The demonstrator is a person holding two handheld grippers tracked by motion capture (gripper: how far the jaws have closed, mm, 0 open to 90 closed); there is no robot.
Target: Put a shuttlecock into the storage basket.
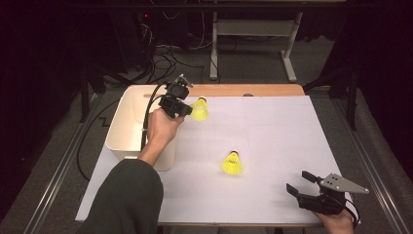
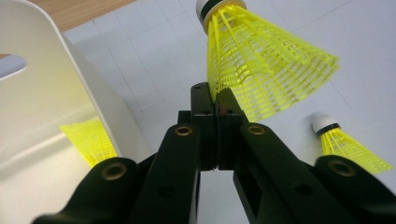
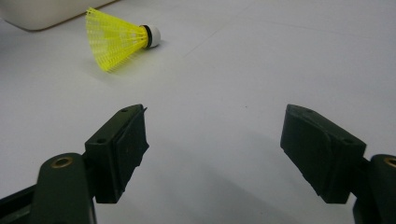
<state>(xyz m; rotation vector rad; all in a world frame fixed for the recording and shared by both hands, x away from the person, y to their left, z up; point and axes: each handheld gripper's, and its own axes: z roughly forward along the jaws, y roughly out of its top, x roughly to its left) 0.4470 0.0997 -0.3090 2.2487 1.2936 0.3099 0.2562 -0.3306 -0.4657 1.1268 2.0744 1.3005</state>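
Beside the white plastic bin [image 1: 127,127] at the table's far left, the left gripper [image 1: 183,110] had its jaws pressed together on the rim of a yellow plastic mesh shuttlecock with a white cork [image 2: 261,65], which it held up off the white tabletop [image 1: 272,131] close to the bin's right wall. Through the left gripper view, a patch of yellow mesh [image 2: 91,140] showed against the bin's pale wall. A second yellow shuttlecock [image 1: 232,163] lay on its side near the middle of the table, well apart from both grippers. At the near right corner, the right gripper [image 1: 298,184] rested low over the table with its jaws spread wide and nothing between them, pointing toward the lying shuttlecock.
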